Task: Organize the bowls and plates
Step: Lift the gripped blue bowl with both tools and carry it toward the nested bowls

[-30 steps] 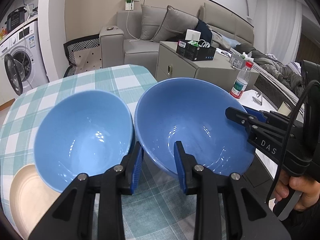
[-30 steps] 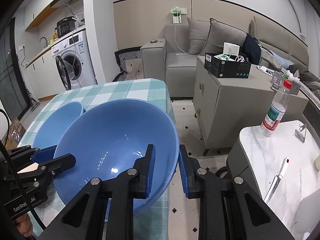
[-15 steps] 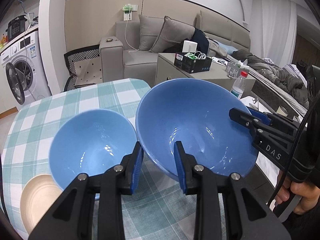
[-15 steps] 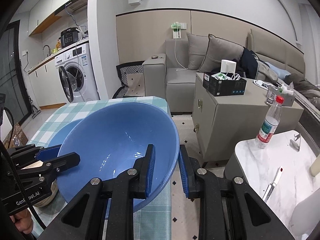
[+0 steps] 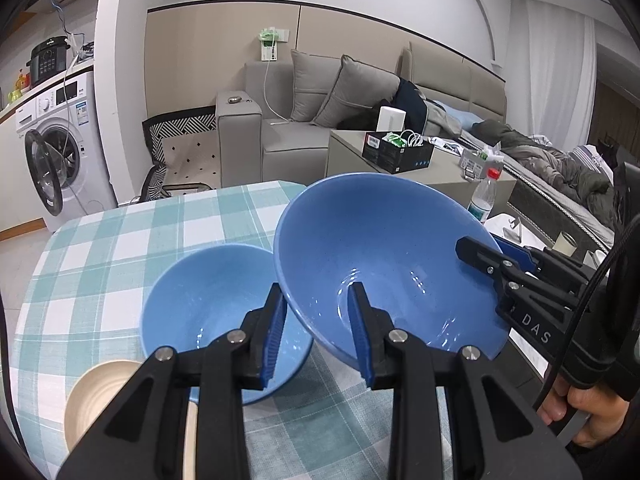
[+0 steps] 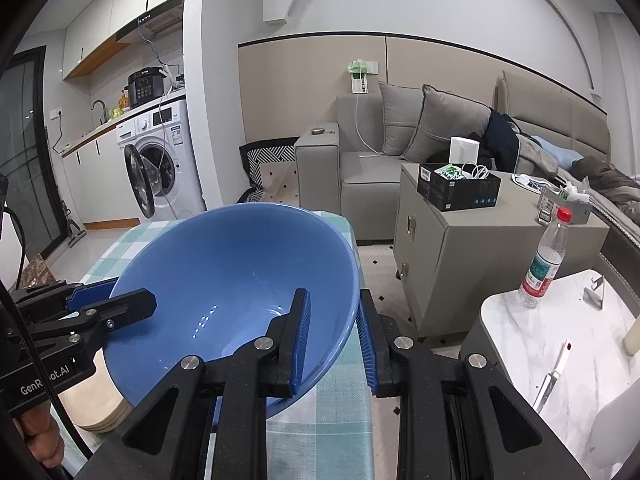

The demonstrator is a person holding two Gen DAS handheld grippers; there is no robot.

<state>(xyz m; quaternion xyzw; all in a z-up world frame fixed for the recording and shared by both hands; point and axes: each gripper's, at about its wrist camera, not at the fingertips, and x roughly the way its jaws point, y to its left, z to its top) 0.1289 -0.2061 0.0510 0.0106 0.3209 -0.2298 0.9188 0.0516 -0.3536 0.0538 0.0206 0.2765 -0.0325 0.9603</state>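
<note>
A large blue bowl (image 5: 384, 248) is held in the air above the checked tablecloth (image 5: 120, 248). My left gripper (image 5: 316, 320) is shut on its near-left rim. My right gripper (image 6: 332, 328) is shut on its opposite rim and shows at the right of the left wrist view (image 5: 492, 256). The bowl fills the middle of the right wrist view (image 6: 240, 276). A smaller blue bowl (image 5: 208, 308) sits on the table below and left of it. Beige plates (image 5: 100, 392) lie at the near left, stacked in the right wrist view (image 6: 96, 404).
The table's right edge (image 6: 352, 248) drops to the floor. A grey cabinet (image 6: 480, 248) stands to the right, a white marble table (image 6: 560, 344) with a water bottle (image 6: 548, 256) beyond it. A sofa and a washing machine (image 5: 60, 148) are behind.
Both grippers have lifted the large blue bowl higher above the table. The small blue bowl and plates now look farther below.
</note>
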